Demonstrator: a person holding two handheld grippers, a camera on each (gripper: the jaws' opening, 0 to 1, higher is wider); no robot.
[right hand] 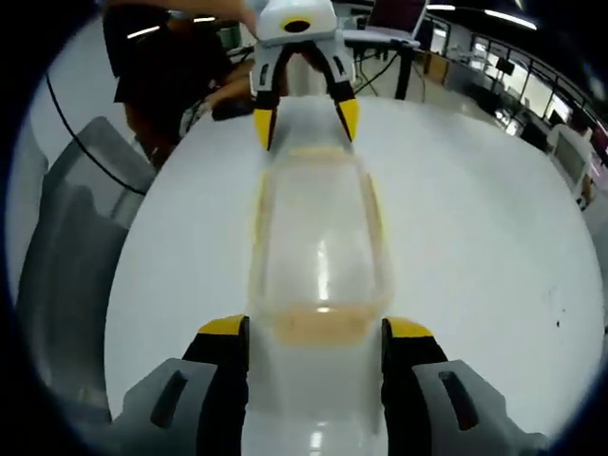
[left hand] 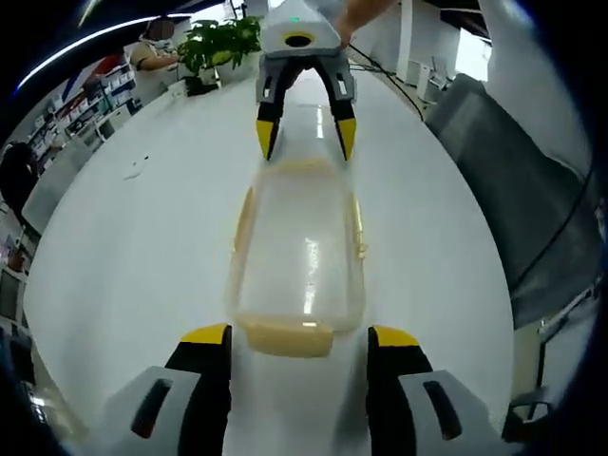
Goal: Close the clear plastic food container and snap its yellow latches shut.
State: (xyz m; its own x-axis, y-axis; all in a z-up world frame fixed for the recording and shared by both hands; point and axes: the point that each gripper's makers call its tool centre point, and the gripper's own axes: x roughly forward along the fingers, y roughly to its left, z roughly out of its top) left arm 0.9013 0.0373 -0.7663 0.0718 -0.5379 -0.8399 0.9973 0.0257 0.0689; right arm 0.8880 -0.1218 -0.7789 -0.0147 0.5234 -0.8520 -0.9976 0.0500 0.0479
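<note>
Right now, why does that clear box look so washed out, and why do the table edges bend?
In the left gripper view, ceiling light glares in a streak on the box lid, and the white table curves from the fisheye lens. In the right gripper view, a similar bright streak sits on the box; the box looks soft and hazy, and the table bulges likewise.

The clear container (left hand: 296,252) is blurred in both views, so whether its lid sits fully down cannot be told. The near yellow latch (left hand: 285,337) at 6 o'clock is a smeared band, its state unreadable; the far latch (right hand: 318,152) at 12 o'clock is too faint to judge. The left gripper (left hand: 299,347) and right gripper (right hand: 318,342) are cut off at the bottom edge. The person (right hand: 161,66) at 11 o'clock is cropped, and the potted plant (left hand: 218,43) is soft.
</note>
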